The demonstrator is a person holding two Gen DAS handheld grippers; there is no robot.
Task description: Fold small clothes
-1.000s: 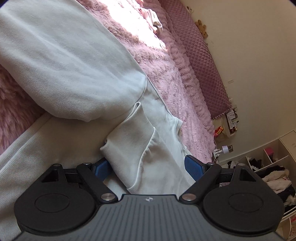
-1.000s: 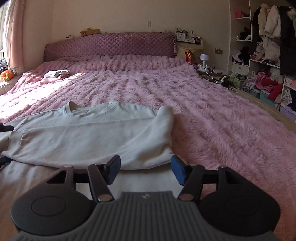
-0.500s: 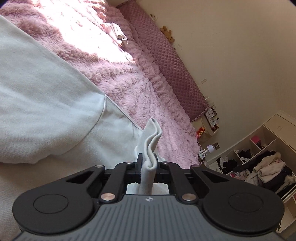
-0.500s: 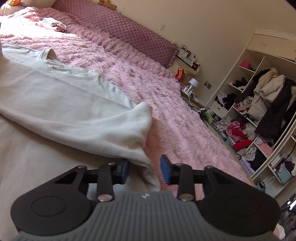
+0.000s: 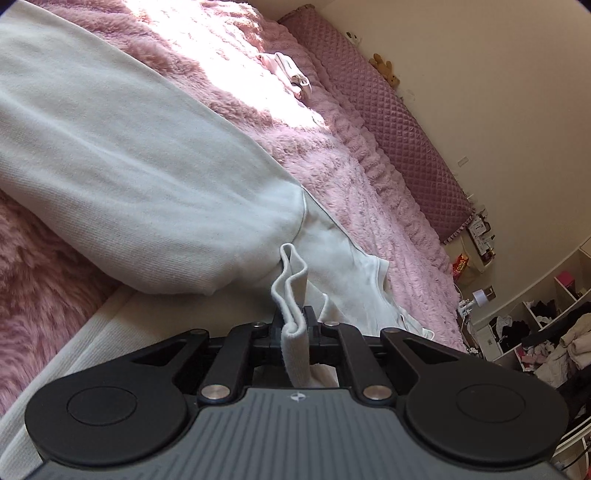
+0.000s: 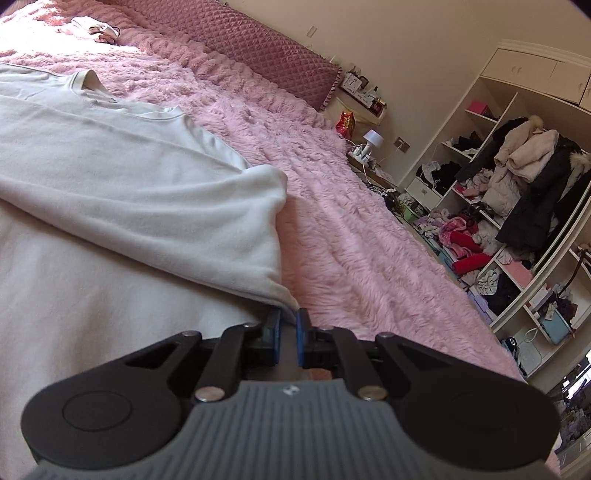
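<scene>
L gripper point(image 5: 294, 328) is clamped on a bunched fold of the white knit sweatshirt point(image 5: 140, 173) — the cuff-like ribbed edge stands up between the pads. R gripper point(image 6: 287, 334) is drawn narrow right at the sweatshirt's lower corner point(image 6: 284, 295); a sliver of gap shows between the blue pads, so cloth is prob. pinched further in but I can't confirm it. Judging by the two grips, both edges are taken so the hem end can be lifted & carried over toward the collar point(image 6: 88, 79). The sweatshirt lies flat on the fluffy pink bed cover point(image 6: 332, 206), sleeve already laid across the body. Beyond, near the quilted mauve headboard point(image 6: 258, 48), a small pale garment pile point(image 6: 94, 27). At right, open white wardrobe shelves point(image 6: 491, 122) — stuffed w/ coats, loose clothes, a pink box.
</scene>
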